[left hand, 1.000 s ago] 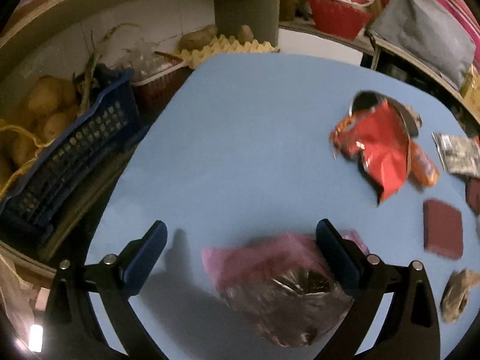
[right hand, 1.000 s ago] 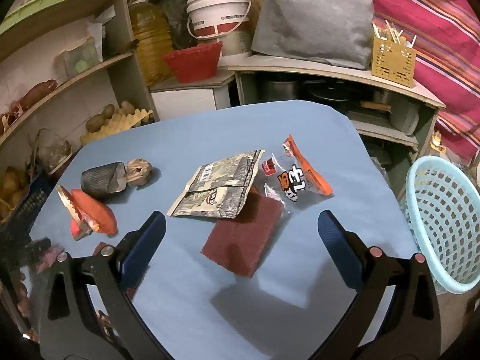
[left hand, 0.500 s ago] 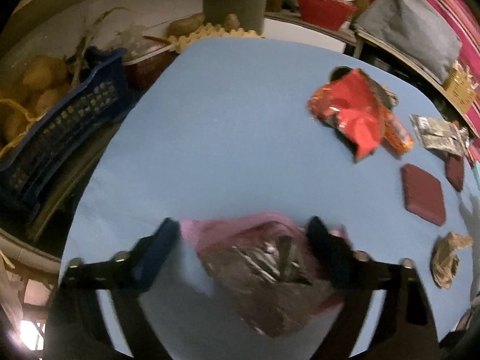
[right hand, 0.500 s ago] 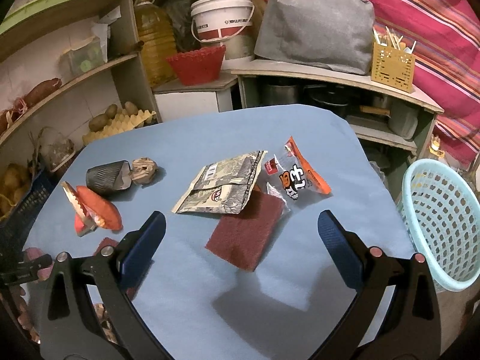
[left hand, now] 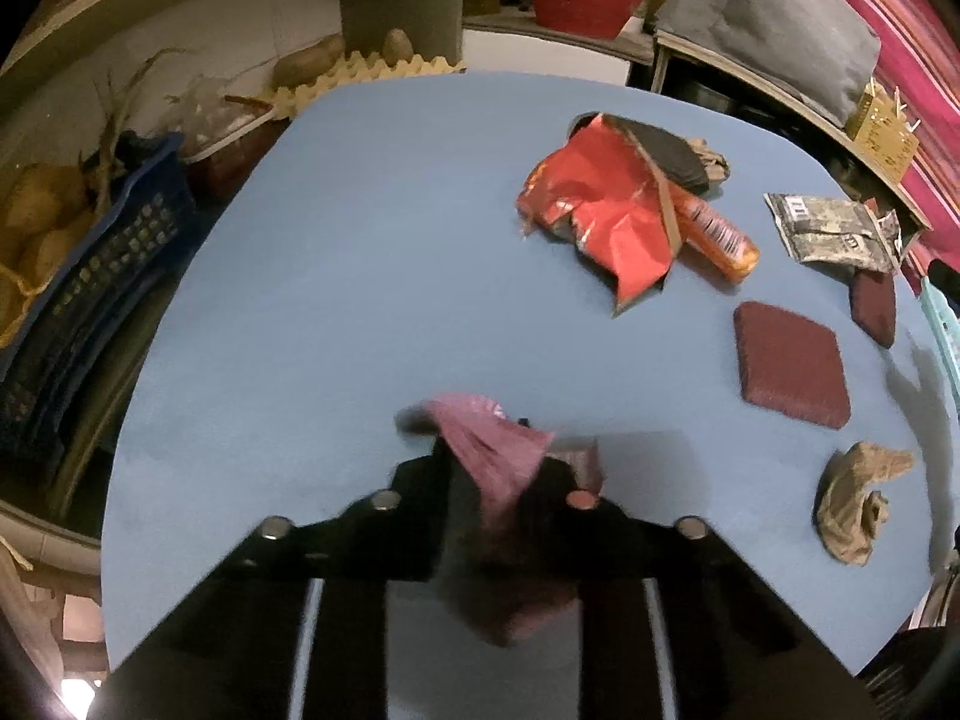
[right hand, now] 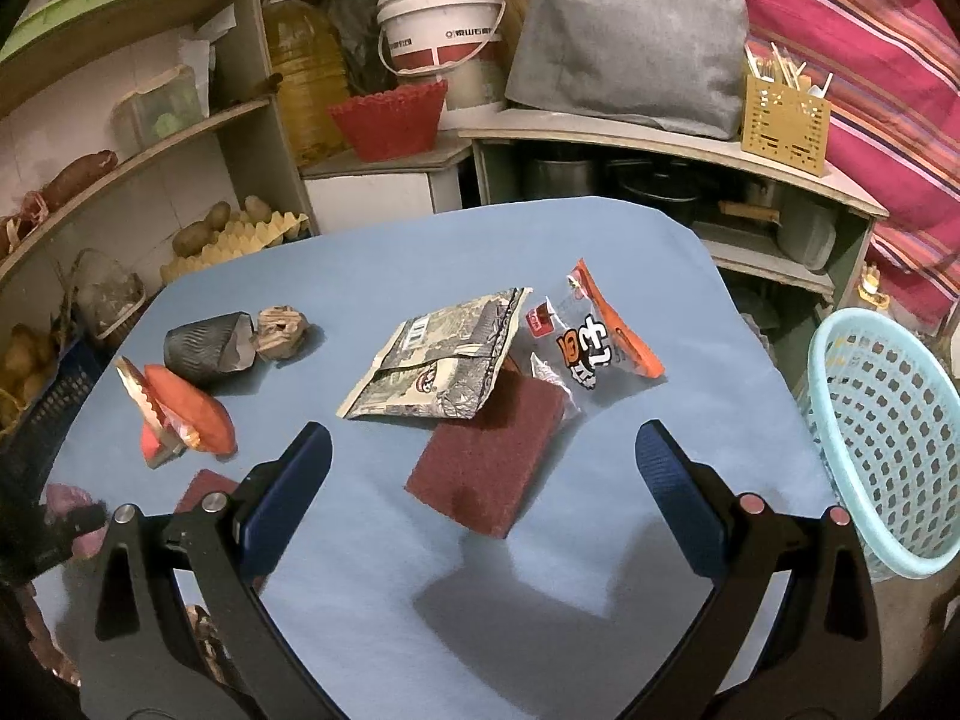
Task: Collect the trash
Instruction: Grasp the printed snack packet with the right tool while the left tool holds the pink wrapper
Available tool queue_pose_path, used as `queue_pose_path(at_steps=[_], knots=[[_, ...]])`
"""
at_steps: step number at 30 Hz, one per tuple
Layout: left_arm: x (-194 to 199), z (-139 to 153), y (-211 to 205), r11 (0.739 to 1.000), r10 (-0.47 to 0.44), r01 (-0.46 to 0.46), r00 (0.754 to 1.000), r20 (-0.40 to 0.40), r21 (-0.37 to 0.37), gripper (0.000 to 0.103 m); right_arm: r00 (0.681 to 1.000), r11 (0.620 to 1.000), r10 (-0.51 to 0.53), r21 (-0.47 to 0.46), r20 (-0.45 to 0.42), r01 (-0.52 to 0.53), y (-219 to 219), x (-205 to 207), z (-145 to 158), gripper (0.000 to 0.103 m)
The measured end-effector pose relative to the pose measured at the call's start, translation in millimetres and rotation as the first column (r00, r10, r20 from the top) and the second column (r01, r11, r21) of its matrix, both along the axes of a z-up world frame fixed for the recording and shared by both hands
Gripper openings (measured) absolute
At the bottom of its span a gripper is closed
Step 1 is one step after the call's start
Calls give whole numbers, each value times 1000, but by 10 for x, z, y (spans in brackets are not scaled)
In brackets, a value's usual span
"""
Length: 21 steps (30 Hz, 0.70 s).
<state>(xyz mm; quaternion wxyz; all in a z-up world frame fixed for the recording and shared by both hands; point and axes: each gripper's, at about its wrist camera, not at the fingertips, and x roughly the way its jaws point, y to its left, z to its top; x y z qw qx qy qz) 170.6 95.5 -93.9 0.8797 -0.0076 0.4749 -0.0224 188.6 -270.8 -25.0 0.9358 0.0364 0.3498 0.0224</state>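
A crumpled pink plastic bag (left hand: 480, 438) is bunched between the jaws of my left gripper (left hand: 501, 471), which are closing on it at the near edge of the blue table (left hand: 360, 240). Farther off lie a red snack bag (left hand: 600, 210), an orange wrapper (left hand: 717, 231), a maroon scouring pad (left hand: 792, 366) and a crumpled brown paper (left hand: 858, 504). My right gripper (right hand: 480, 444) hovers open over a second maroon pad (right hand: 492, 462), holding nothing. Just beyond it are a grey printed wrapper (right hand: 444, 360) and a clear orange-edged wrapper (right hand: 594, 342).
A pale blue mesh basket (right hand: 888, 438) stands off the table's right edge. A dark paper cup (right hand: 204, 348) and a paper ball (right hand: 282, 330) lie at the far left. Shelves with potatoes and a dark blue crate (left hand: 90, 276) flank the left side.
The left jaws have gone from wide open around the pink bag to closed on it, bunching it up; that gripper shifted across the table. The right gripper has stayed put.
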Motion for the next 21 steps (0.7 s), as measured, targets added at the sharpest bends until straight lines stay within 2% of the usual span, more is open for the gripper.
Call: queue_pose_path(at_steps=[2,13,21], knots=[[22,45,-10,1000,0,-1,1000,15,7,9,1000,1000,1,-1,-2,-1,1,3,-3,99],[242,334,-76,1000,19,-19,996,91,-3,8,1000,1000,-1,-19,-9,1,-15,48,-38,99],[338,750,37,996,79,-69,976,202,-56,8,1000,1000,0,-21,-19,-1,-10,92,-91,99]])
